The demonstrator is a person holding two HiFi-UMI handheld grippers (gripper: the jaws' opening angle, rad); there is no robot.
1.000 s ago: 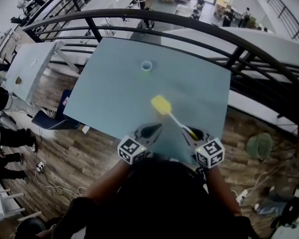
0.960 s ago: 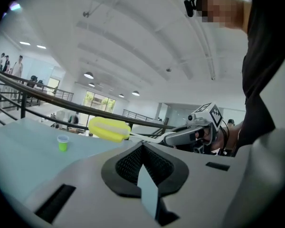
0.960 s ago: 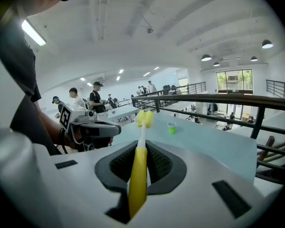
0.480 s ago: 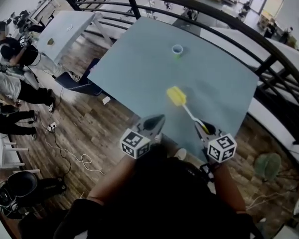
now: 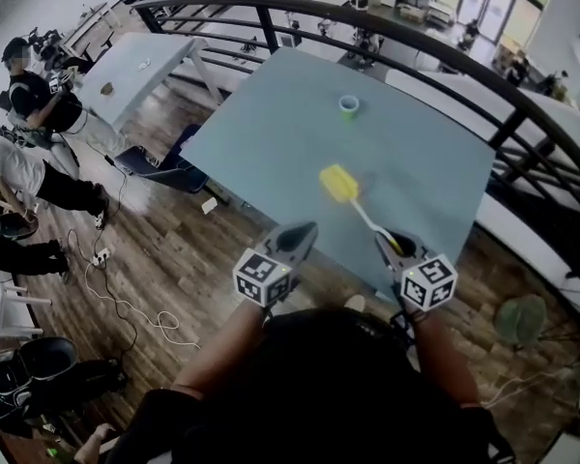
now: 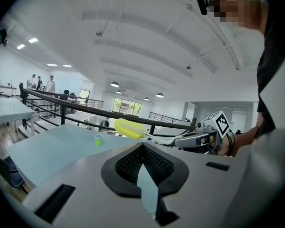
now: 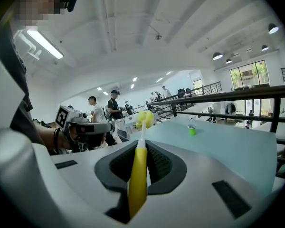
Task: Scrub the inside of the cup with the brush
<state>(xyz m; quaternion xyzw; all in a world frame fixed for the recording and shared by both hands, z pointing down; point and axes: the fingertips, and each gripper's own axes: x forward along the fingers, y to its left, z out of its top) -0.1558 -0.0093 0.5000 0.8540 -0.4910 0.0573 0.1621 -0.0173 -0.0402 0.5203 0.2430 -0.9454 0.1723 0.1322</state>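
Nearest in, the person's dark sleeves are reaching fwd, one claw in each hand. The left gripper (image 6: 142, 145) is sitting w/ its jaws pressed fully together, nothing between them, and it's hovering over the near edge of the pale blue-grey rectangular table (image 5: 271, 143). The right gripper (image 7: 141, 144), just to the right of it, is clamping down on the yellow plastic handle of the long thin brush (image 7: 137, 179). Each claw is carrying its black-and-white marker cube (image 5: 264, 278) at the back, near the wrist.

The brush's white stem is running up and away to the far left, and its yellow sponge head is hanging over the near-middle of the table, above the surface. It's apart from the left claw, which is touching nothing.

Further out, the small green plastic cup (image 5: 349, 106) is standing upright and alone at the far part of the table, well apart from the sponge head and both claws.

Beyond and round the far and right sides, a black curved metal railing (image 5: 464, 61) is sweeping past. Off to the far left, on the brown wood-plank floor (image 5: 164, 259), several people (image 5: 34, 100) are standing beside a white table (image 5: 135, 66). A white cable is trailing over the planks near them.
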